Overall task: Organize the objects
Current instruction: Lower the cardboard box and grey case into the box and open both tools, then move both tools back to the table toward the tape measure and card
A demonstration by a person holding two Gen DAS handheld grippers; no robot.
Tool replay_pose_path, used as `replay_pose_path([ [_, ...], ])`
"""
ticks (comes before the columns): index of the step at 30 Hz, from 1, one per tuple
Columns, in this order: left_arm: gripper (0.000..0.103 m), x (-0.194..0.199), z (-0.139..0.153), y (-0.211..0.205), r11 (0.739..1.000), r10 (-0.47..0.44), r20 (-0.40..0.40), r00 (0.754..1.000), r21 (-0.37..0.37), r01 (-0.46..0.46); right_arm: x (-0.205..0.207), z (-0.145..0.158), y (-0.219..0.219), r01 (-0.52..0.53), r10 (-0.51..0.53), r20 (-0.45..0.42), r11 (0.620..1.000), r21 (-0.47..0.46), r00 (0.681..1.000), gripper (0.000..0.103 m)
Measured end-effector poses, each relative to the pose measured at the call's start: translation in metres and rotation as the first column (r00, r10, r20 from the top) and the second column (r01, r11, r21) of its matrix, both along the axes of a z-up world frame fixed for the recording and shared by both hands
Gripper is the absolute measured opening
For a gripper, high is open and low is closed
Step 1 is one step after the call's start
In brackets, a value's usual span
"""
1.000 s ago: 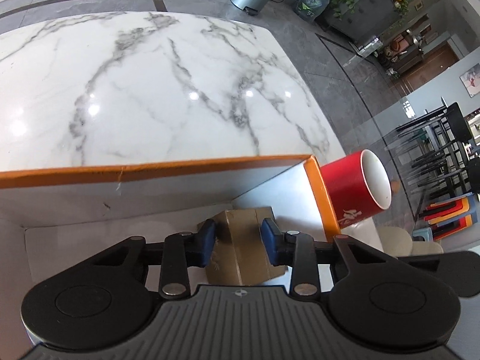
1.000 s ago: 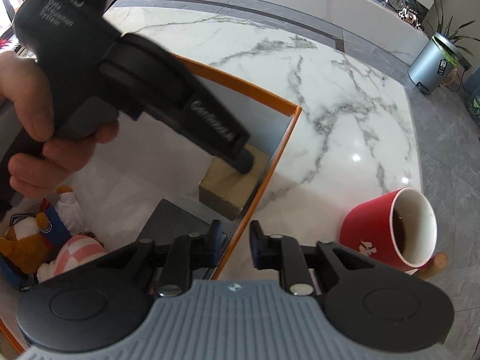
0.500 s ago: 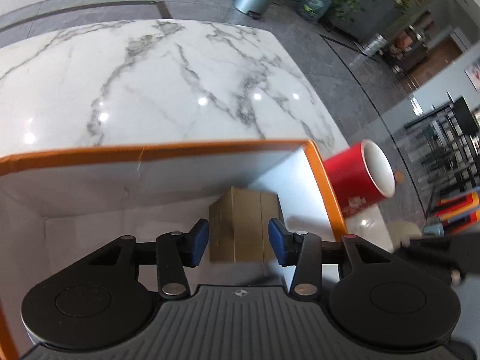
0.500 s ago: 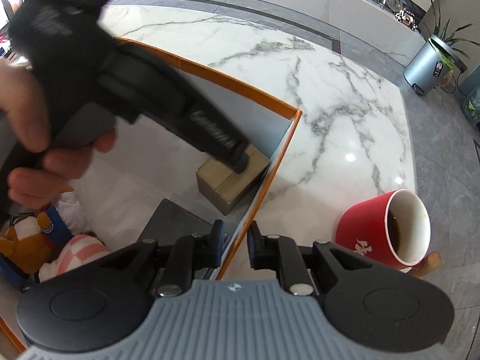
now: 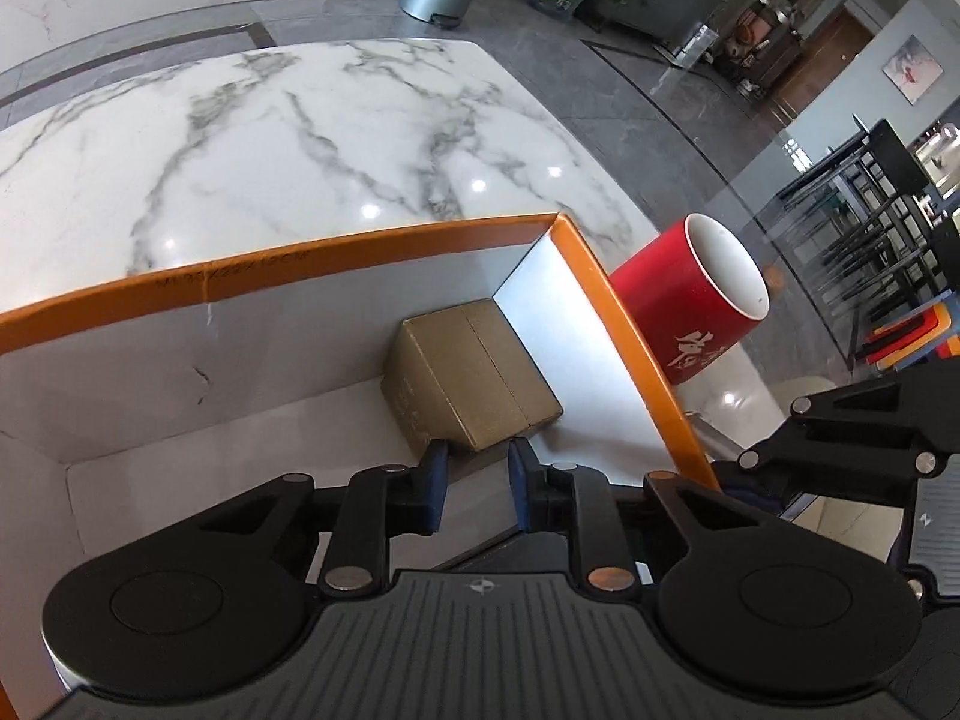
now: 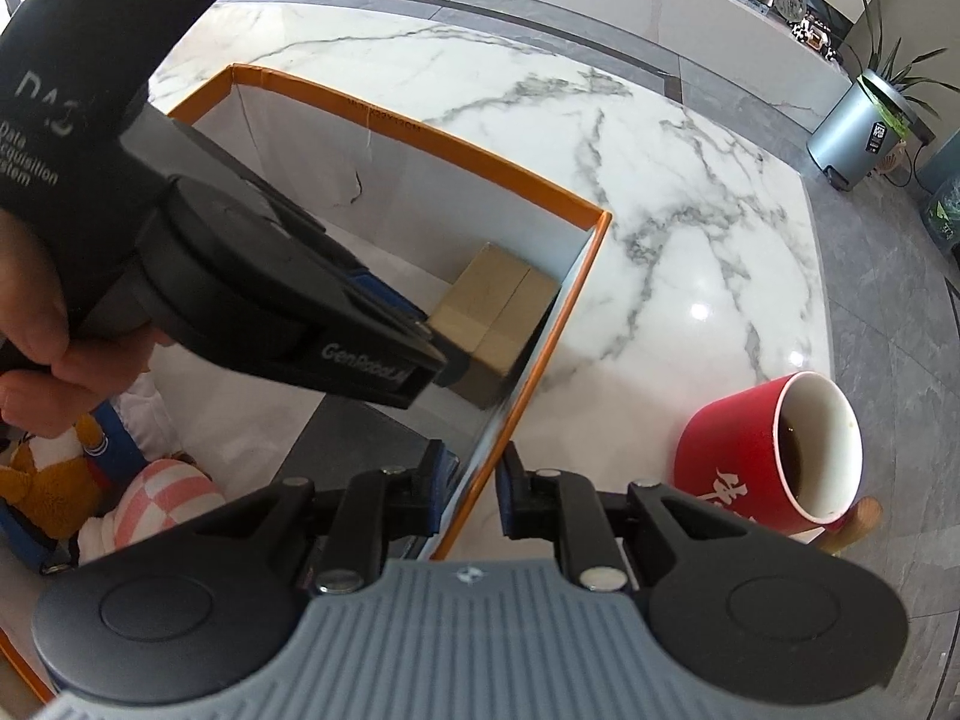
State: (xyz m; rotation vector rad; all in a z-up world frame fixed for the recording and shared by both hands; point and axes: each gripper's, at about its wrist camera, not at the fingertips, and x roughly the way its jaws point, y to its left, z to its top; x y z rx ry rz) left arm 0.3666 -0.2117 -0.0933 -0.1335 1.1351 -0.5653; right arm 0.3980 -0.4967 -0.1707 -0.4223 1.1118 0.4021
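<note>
A small brown cardboard box lies in the far right corner of an orange-rimmed white storage box. My left gripper is open and empty, raised just behind the brown box. It also shows in the right wrist view above the brown box. My right gripper straddles the storage box's right wall with its pads on either side, apparently shut on it. A red mug holding dark liquid stands on the marble table outside the wall.
Plush toys and a flat dark object lie in the storage box's near part. The mug sits near the marble table's right edge. A metal bin stands on the floor beyond.
My left gripper let go of the brown box, which now rests in the corner, and has pulled back and up, its jaws narrowing. The right gripper has stayed on the wall.
</note>
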Motion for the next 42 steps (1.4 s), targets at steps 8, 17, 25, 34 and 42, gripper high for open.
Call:
replay_pose_path([
  [8, 0.027, -0.014, 0.019, 0.009, 1.000, 0.007, 0.033, 0.999, -0.004, -0.007, -0.005, 0.007, 0.000, 0.014, -0.014, 0.019, 1.000, -0.003, 1.000, 0.018],
  [17, 0.030, -0.073, 0.103, 0.075, 1.000, 0.026, 0.222, 0.975, 0.008, -0.029, -0.037, 0.054, 0.024, -0.004, -0.001, 0.143, 0.999, 0.036, 0.990, 0.036],
  [25, 0.032, -0.130, 0.123, 0.180, 0.975, 0.151, 0.262, 0.953, 0.119, -0.187, -0.076, 0.083, 0.087, -0.155, 0.126, 0.216, 0.980, 0.121, 0.968, 0.048],
  [34, 0.050, -0.171, 0.080, 0.232, 0.948, 0.022, 0.217, 0.976, 0.307, -0.089, -0.104, 0.067, 0.187, -0.411, 0.397, 0.160, 0.909, 0.066, 0.904, 0.049],
  [42, 0.071, -0.175, 0.029, 0.241, 0.894, -0.205, 0.206, 0.957, 0.437, 0.097, -0.106, 0.007, 0.243, -0.572, 0.573, -0.029, 0.814, -0.099, 0.819, 0.055],
])
